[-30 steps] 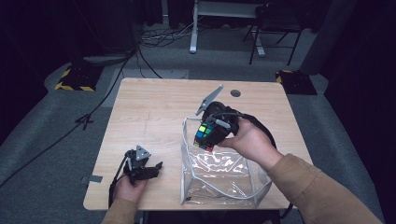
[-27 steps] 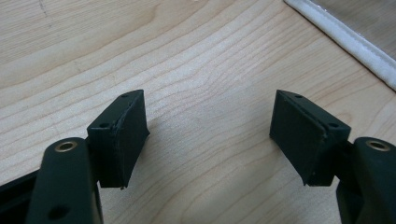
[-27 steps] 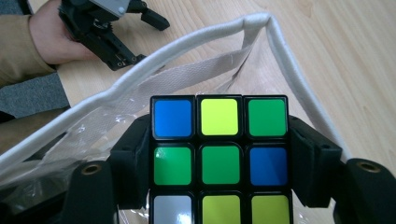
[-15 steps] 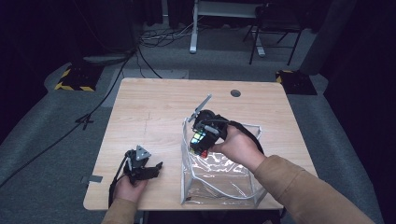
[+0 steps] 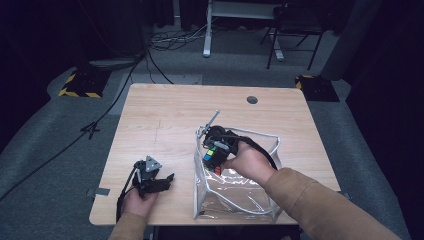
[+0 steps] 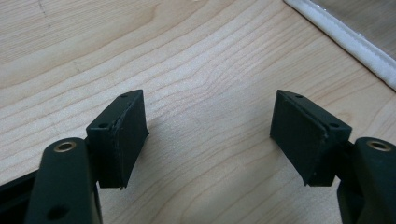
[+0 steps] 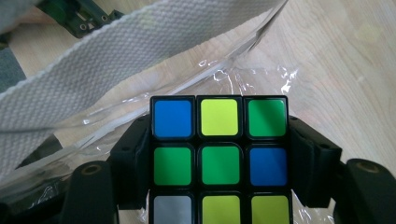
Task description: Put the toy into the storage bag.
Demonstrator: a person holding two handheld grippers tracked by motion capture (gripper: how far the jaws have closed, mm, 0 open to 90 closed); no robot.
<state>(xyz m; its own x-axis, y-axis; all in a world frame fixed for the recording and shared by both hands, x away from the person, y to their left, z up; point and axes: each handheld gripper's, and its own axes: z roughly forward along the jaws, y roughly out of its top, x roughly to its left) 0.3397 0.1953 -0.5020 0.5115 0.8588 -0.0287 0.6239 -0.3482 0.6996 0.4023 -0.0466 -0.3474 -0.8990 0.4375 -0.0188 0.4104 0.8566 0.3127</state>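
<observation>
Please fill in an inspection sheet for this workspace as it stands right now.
Surface: wooden table, round grommet hole at the far side.
Job's things: puzzle cube, scrambled; clear bag with white trim, mouth open.
Clutter: nothing seen.
Grippers: right gripper clamps the cube at the bag's mouth; left gripper open, close above bare wood, nothing between its jaws.
Cables: loose cables on the floor beyond the table.
Surroundings: grey carpet, dark room, desk legs behind.
</observation>
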